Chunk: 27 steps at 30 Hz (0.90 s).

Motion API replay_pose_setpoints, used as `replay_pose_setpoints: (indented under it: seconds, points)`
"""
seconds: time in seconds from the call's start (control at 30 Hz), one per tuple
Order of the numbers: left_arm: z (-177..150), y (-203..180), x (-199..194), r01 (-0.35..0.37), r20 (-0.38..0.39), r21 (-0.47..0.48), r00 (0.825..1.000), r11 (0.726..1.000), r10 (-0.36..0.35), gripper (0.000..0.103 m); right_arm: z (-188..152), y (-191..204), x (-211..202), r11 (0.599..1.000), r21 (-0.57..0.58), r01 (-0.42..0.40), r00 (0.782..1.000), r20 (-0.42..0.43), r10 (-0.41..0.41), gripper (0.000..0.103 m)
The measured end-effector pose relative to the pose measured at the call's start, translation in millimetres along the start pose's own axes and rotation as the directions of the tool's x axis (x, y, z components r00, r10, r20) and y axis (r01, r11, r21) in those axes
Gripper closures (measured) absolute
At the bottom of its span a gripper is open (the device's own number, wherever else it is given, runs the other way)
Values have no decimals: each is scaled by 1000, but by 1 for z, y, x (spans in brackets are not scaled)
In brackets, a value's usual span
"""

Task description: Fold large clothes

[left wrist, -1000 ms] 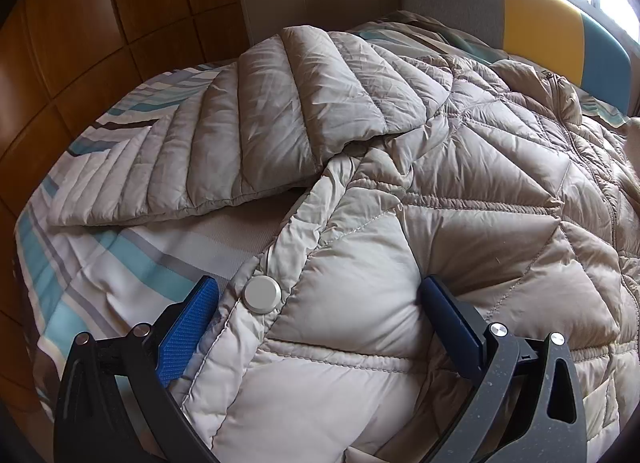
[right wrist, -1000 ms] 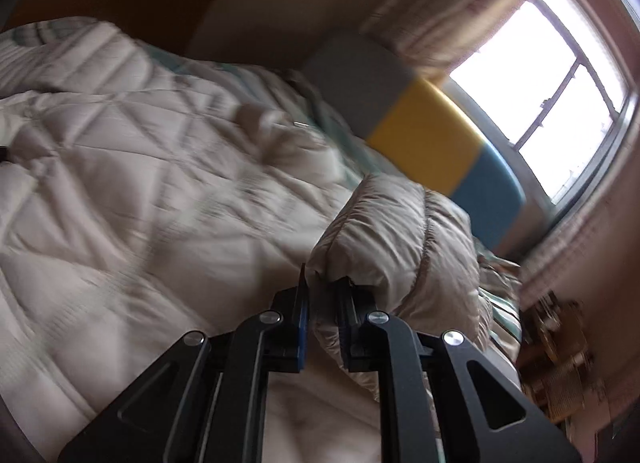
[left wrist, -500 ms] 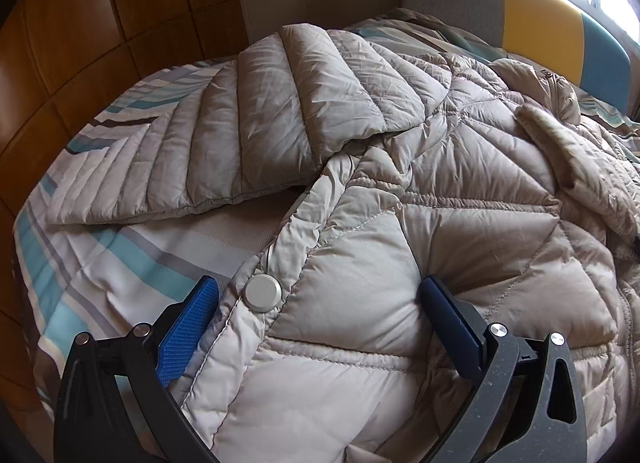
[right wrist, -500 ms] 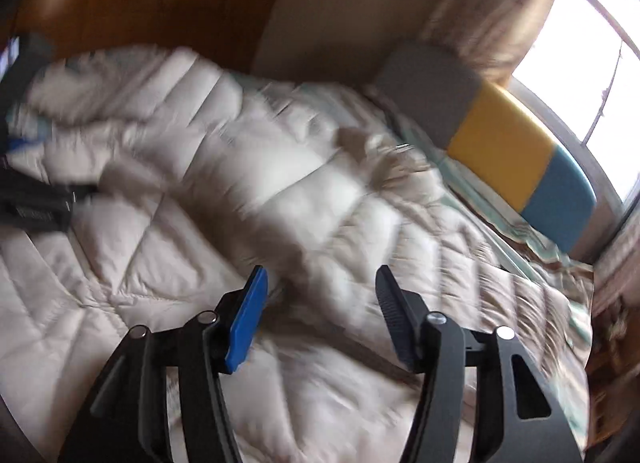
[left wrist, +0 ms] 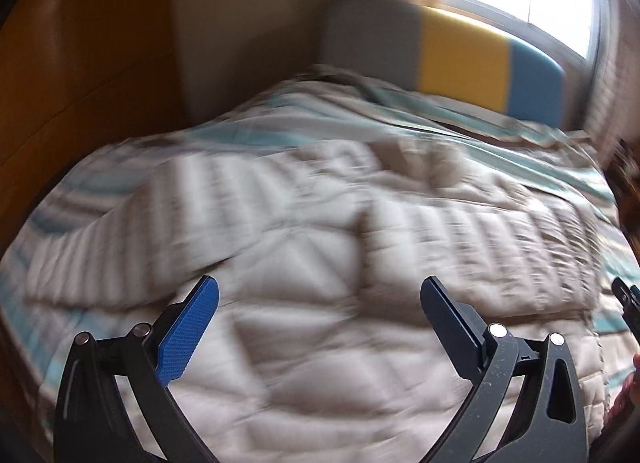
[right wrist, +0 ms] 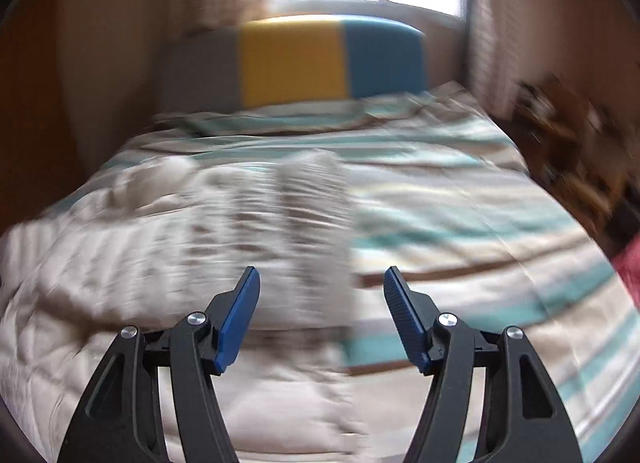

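A beige quilted down jacket (left wrist: 320,263) lies spread on the striped bed, both sleeves lying out to the sides. It also shows in the right wrist view (right wrist: 180,247), where one ribbed sleeve (right wrist: 304,223) lies just ahead of the fingers. My left gripper (left wrist: 318,303) is open and empty, raised above the jacket's body. My right gripper (right wrist: 322,295) is open and empty, above the sleeve end and the sheet. Both views are motion-blurred. The right gripper's tip shows at the right edge of the left wrist view (left wrist: 628,299).
The striped teal, white and brown sheet (right wrist: 460,223) covers the bed. A grey, yellow and blue headboard (right wrist: 296,63) stands at the far end under a bright window. Wooden wall panels (left wrist: 80,63) run along the left. Brown clutter (right wrist: 568,135) lies beyond the right bed edge.
My right gripper let go of the sleeve, opened, and swung right. My left gripper lifted off the jacket front and pulled back; the sleeve now lies laid out on the bed.
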<state>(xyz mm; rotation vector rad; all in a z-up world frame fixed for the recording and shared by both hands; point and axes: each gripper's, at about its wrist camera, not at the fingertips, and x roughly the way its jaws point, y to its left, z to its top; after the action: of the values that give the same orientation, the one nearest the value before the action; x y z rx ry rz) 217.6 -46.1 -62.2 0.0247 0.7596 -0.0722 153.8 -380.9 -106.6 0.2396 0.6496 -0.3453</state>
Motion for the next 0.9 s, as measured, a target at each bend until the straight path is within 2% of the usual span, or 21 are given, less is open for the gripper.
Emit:
replay_pose_setpoints:
  seconds: [0.1,0.17,0.23,0.3,0.37,0.43,0.57,0.63,0.77,0.9]
  points:
    - [7,-49,35,73,-26,101,997,992,-70,3,4,-22,5,998,54,8,999,-40,-6,39]
    - [7,-68,58,85,-44,143,996,986,-80,3,9,-27,6,999,44,5,999,-50,-3,39]
    - [5,-77,87,25,-80,199,997,980,-9,6,17,-23,10,1000,10,-4,999,-50,4,39]
    - [0,-70,104,-48,-91,236,993,970,71,10,24,-16,15,1000,-19,-17,999,-41,16,36]
    - [-1,-48,108,-70,-92,201,992,977,90,10,32,-3,27,999,-47,-23,1000,-20,22,31]
    - [-2,-27,112,-100,-96,155,989,983,116,9,42,11,43,996,-75,-52,999,-1,52,31]
    - [-5,-7,115,-28,-117,78,992,997,37,6,56,40,79,991,-103,-83,997,-16,82,31]
    - [-6,-8,117,-24,-118,79,992,997,33,3,61,48,98,994,-100,-44,998,-37,41,32]
    - [-7,-11,124,-19,-126,89,992,996,30,3,58,45,133,991,-103,91,992,-78,-99,31]
    - [-8,-20,131,-26,-138,119,990,993,42,3,43,34,167,991,-61,117,974,-187,-126,28]
